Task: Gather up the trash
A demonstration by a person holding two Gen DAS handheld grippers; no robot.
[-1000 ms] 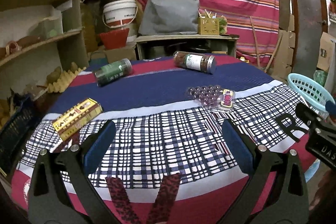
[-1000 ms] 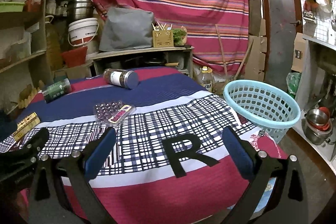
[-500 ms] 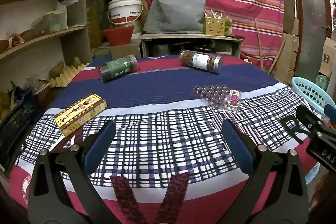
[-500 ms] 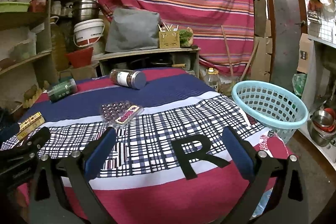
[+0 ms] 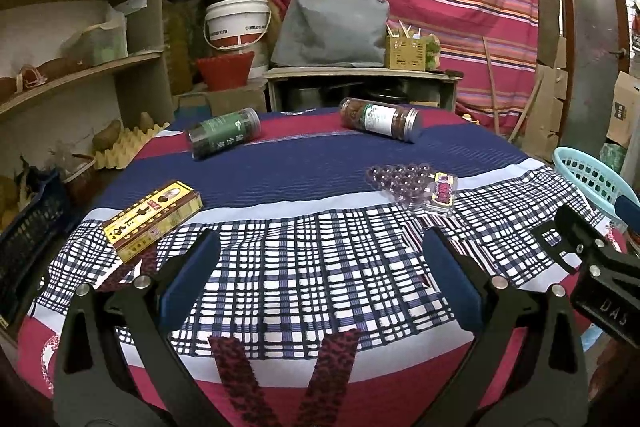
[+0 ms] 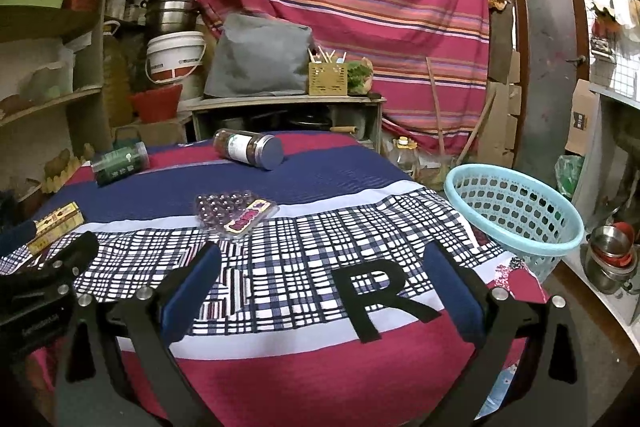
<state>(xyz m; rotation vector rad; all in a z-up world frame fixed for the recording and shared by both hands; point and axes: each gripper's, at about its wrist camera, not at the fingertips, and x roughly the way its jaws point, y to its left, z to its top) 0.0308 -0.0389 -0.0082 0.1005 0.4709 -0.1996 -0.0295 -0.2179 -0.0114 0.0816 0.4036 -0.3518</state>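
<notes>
On the round table's striped and plaid cloth [image 5: 304, 267] I see four pieces of trash: a clear plastic blister tray of purple domes with a red label [image 5: 416, 183], a yellow and brown carton with gold characters [image 5: 154, 219] at the left edge, a green-labelled clear jar [image 5: 224, 138] and a white-labelled jar of brown contents with a silver lid [image 5: 380, 119], both lying on their sides at the far end. A black letter R [image 6: 380, 295] is stuck on the cloth near me. The light blue perforated plastic basket [image 6: 516, 219] stands beside the table's right edge. My left gripper [image 5: 320, 279] and right gripper [image 6: 320, 287] hover with blue-padded jaws wide apart, holding nothing.
</notes>
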